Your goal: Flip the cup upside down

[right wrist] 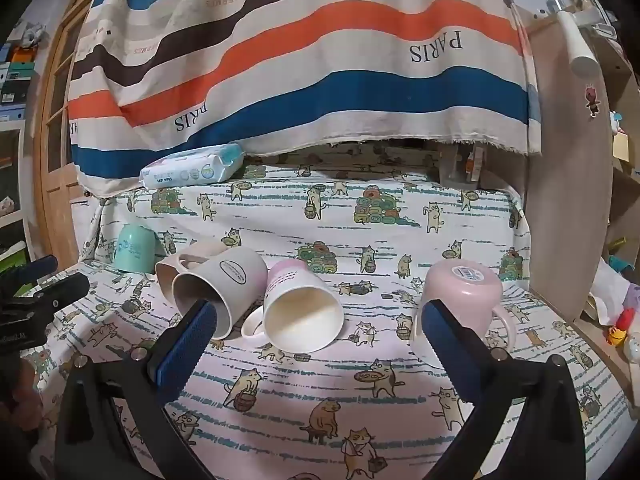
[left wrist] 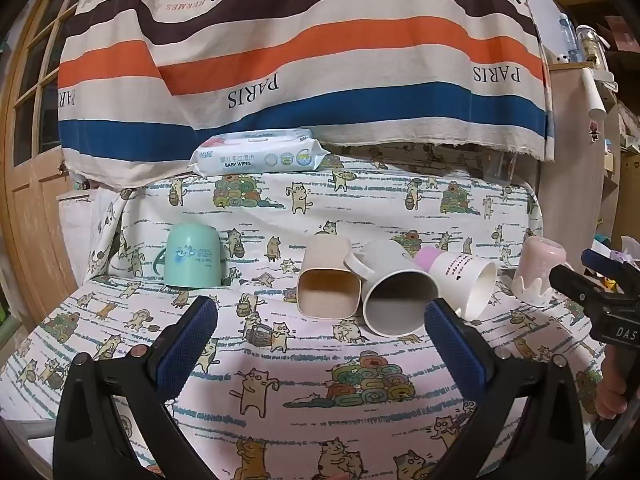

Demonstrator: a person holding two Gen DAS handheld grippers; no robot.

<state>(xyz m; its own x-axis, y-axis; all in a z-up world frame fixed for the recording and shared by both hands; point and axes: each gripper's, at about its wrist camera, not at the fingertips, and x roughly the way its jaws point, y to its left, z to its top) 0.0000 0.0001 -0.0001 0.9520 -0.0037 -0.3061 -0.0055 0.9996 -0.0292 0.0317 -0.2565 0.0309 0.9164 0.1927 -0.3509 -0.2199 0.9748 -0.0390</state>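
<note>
Both tools hang wide open and empty above the cat-print cloth worktop (left wrist: 312,368): left tool (left wrist: 320,320), right tool (right wrist: 316,320). Two cups already stand mouth-down, the mint-green plastic mug (left wrist: 194,256) at far left and the pale pink plastic mug (right wrist: 462,300) at far right. Three lie on their sides, mouths toward the cameras: the beige square-mouthed cup (left wrist: 326,280), the grey ceramic mug (left wrist: 396,292) and the white paper-look cup with pink band (right wrist: 300,308). By appearances, the job is partly done, with three flips left.

Near cloth (right wrist: 304,392) open for passing; three tipped cups (right wrist: 304,312) crowd the middle, upturned pink cup (right wrist: 464,292) right, green cup (left wrist: 194,256) far left.
</note>
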